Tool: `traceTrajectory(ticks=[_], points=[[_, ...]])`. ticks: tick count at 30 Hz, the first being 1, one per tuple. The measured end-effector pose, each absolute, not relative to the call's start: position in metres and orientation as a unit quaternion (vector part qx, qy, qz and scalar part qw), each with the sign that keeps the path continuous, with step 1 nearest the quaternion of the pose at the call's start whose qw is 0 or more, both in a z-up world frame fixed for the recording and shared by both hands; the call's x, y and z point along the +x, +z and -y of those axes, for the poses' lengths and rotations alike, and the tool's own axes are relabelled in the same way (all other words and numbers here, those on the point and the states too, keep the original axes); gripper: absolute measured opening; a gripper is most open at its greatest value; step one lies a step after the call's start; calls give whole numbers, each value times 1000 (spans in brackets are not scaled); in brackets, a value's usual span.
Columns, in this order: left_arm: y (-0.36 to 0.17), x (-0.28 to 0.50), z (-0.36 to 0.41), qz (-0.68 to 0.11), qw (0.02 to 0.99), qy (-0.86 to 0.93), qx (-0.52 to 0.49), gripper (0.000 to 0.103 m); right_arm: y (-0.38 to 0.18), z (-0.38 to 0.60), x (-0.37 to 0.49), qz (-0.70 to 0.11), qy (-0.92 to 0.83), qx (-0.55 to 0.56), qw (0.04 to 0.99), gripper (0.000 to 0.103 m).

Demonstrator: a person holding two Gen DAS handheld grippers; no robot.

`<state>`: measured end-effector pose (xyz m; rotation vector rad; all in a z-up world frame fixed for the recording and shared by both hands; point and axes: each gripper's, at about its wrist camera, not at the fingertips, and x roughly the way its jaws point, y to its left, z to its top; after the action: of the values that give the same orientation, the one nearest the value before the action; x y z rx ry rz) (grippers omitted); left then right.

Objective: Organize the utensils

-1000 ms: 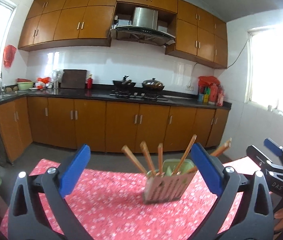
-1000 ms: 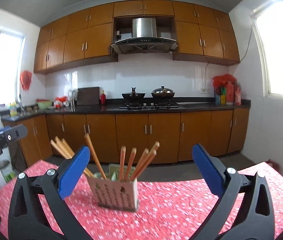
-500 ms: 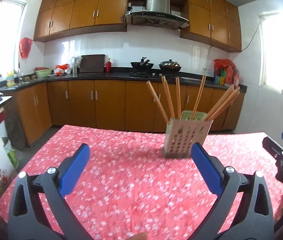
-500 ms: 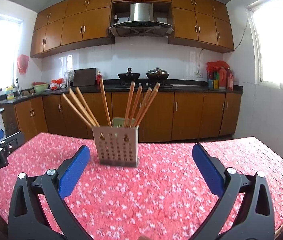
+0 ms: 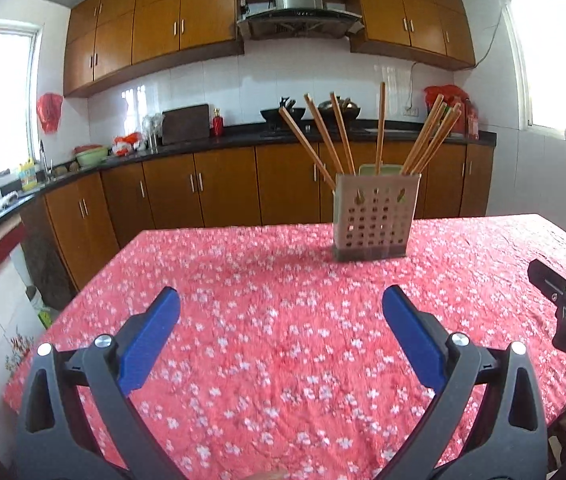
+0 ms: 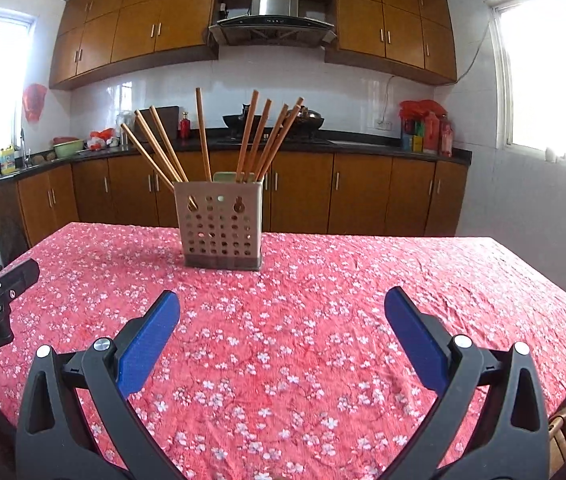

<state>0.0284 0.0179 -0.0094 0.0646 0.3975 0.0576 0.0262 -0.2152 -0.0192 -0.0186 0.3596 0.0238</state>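
While both cameras have tilted down and pulled back over the last sec, the utensil holder point(image 5: 375, 216) now sits high in each view, at approx. 12 o'clock from the right gripper point(image 6: 281, 330) and 1 o'clock from the left gripper point(image 5: 281, 330). Chopsticks point(image 6: 203, 136) stand fanned inside it; none lie on the cloth-covered counter point(image 6: 323, 320). Jaws of both grippers are released, wide apart, w/ nothing between them. Both are well apart from the holder. Judgement: utensils already look gathered, so the task is prob. at or near its end, grippers retreating.
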Motion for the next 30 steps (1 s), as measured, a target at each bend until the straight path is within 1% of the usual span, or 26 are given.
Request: traceTrajectory(ticks=[30], points=[[-19,29,-16,-209,977,29,28,99,-28,219,28,-197,5,9,980,101]])
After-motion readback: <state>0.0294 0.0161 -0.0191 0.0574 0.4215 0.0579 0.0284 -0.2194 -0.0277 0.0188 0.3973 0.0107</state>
